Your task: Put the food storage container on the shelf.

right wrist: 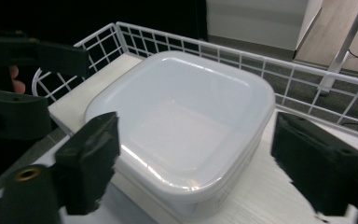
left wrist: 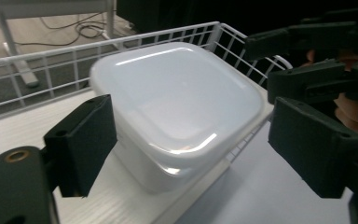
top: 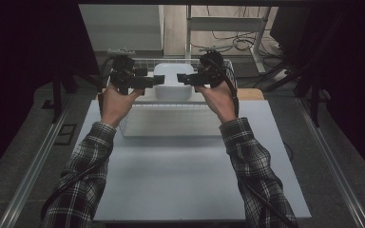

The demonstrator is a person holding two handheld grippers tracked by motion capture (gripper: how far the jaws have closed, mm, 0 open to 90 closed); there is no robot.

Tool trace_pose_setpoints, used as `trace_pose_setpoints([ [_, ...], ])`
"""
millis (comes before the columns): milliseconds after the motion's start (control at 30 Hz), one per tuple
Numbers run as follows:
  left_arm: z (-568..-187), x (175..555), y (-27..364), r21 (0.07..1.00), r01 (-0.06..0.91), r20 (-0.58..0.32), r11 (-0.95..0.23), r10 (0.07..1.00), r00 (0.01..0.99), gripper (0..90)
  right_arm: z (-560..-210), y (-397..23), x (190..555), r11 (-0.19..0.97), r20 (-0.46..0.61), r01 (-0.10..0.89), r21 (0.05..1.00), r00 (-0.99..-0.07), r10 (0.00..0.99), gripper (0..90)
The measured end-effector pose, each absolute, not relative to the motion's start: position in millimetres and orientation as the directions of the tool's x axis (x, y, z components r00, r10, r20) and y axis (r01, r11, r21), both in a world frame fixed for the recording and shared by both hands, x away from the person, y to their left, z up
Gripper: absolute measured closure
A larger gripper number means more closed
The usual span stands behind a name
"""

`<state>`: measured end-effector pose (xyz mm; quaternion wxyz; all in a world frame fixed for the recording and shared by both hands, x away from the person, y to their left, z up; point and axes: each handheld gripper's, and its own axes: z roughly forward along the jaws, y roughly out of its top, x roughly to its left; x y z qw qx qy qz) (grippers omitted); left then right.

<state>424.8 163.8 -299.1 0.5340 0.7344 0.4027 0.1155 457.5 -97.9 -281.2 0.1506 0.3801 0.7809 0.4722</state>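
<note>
Black jaws of the left gripper (left wrist: pixel 191 144) stand spread wide in the left gripper view, one on each side of a white, square, round-cornered plastic container (left wrist: pixel 179 100) with its lid on, neither jaw touching it; the right gripper (right wrist: pixel 214 168) is likewise spread apart in its own view, its two black jaws flanking the same white plastic container (right wrist: pixel 182 121) without contact; in the high view the left gripper (top: pixel 159 80) and the right gripper (top: pixel 181 79) point toward each other just in front of the container (top: pixel 172 80), their tips near one another but apart; each gripper is held in a bare hand, the left hand (top: pixel 116 102) and the right hand (top: pixel 218 99) rising from checked flannel sleeves (top: pixel 88 161); black cables (top: pixel 71 178) trail back along the forearms; the container sits on a pale wood-grain board (right wrist: pixel 270 191) inside a white wire basket (left wrist: pixel 42 70), whose mesh walls stand behind and beside the container; the basket rests at the far end of a pale grey rectangular table (top: pixel 180 175), the container well away from the table's near edge; beyond the container lie a grey floor, loose cables (top: pixel 237 42) and white metal frame legs (top: pixel 261 23).
</note>
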Motion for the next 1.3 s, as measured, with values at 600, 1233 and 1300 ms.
trace_pose_setpoints([
  [600,-313,399,156,0.877,0.419,-0.152,-0.234,0.692,0.706,4.8,-290,-94,437,0.425,-0.018,0.384,0.819,-0.724,0.689,0.0],
  [1233,-337,372,166,0.870,0.427,-0.157,-0.246,0.683,0.714,1.3,-308,-110,407,0.444,-0.048,0.348,0.826,-0.741,0.670,0.0],
  [1300,-342,369,166,0.872,0.428,-0.160,-0.238,0.688,0.708,0.7,-311,-113,404,0.440,-0.045,0.347,0.828,-0.742,0.669,0.0],
])
